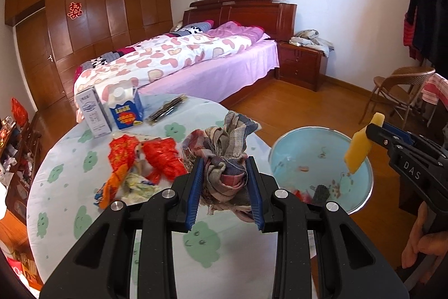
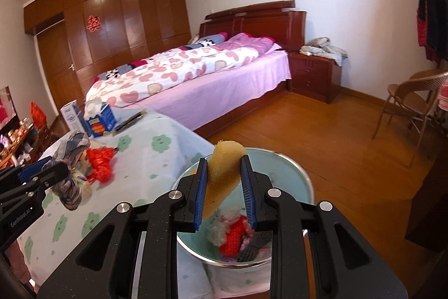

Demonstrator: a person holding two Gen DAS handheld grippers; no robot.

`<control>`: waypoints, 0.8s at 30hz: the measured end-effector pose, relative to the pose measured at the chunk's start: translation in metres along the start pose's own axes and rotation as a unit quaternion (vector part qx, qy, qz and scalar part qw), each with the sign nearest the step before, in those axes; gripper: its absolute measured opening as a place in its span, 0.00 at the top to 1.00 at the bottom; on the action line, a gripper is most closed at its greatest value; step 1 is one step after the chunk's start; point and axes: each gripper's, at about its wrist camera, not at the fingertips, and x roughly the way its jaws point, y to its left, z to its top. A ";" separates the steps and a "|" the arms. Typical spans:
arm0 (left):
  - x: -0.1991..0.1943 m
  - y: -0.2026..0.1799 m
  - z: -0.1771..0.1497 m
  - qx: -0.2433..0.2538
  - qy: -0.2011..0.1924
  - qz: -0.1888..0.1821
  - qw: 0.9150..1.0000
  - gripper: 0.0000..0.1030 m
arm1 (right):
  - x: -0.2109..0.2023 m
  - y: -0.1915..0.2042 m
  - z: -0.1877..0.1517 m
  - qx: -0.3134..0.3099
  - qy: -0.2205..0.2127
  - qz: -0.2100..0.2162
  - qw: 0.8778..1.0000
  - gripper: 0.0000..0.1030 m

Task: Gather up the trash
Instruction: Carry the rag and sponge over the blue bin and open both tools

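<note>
My right jaws (image 2: 224,187) pinch the sponge (image 2: 224,167) over the bin (image 2: 303,181), my left jaws (image 1: 225,192) pinch a rag (image 1: 226,159) above the counter (image 1: 70,187), and loose rag ends may snag the red wrappers (image 1: 145,159).

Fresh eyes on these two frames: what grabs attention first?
The left tool clamps a bunched plaid rag above the round table. The right tool grips a yellow sponge over the pale blue basin at the table's edge, with scraps already inside. Red wrappers lie crumpled on the cloth beside the rag.
</note>
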 end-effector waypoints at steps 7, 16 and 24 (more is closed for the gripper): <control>0.009 -0.022 0.008 0.014 -0.001 -0.015 1.000 0.70 | 0.003 -0.013 -0.001 0.006 -0.004 -0.024 1.000 0.76; 0.022 -0.057 0.015 0.033 0.006 -0.036 0.999 0.70 | 0.019 -0.034 -0.007 0.023 0.015 -0.054 0.998 0.76; 0.042 -0.076 0.013 0.037 0.025 -0.058 0.997 0.70 | 0.027 -0.049 -0.014 0.033 0.030 -0.067 0.997 0.76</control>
